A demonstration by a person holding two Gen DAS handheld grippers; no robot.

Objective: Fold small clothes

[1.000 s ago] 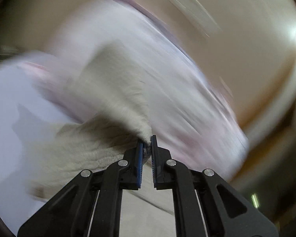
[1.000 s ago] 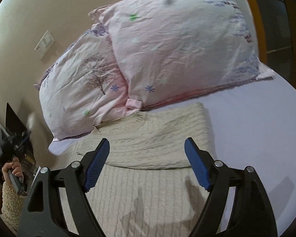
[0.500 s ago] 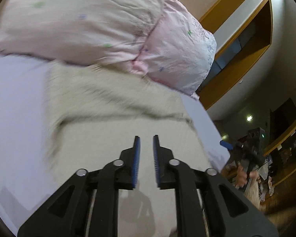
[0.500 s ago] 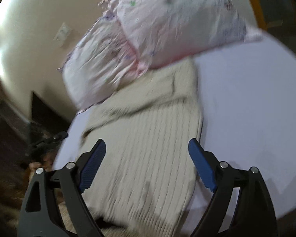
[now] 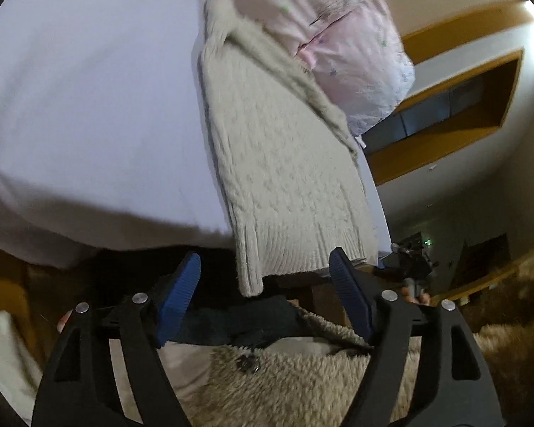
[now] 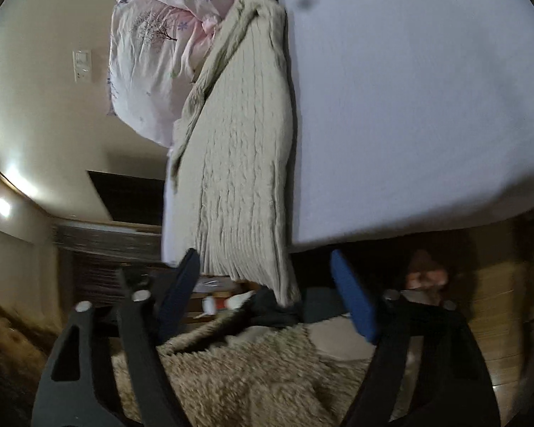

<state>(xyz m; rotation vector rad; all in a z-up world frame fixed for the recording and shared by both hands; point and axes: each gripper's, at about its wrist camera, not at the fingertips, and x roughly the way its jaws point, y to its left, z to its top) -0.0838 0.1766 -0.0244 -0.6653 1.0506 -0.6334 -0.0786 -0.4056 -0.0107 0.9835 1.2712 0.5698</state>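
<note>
With your left gripper and right gripper both spread and empty, the cream cable-knit sweater lies lengthwise on the bed's near edge, so grab its ribbed hem corners next

Both grippers are hanging wide open and holding nothing. The left gripper is spreading its blue-padded fingers far apart. The right gripper is doing likewise, its blue fingers splayed. In the left view, the right gripper is showing small in a hand.
</note>
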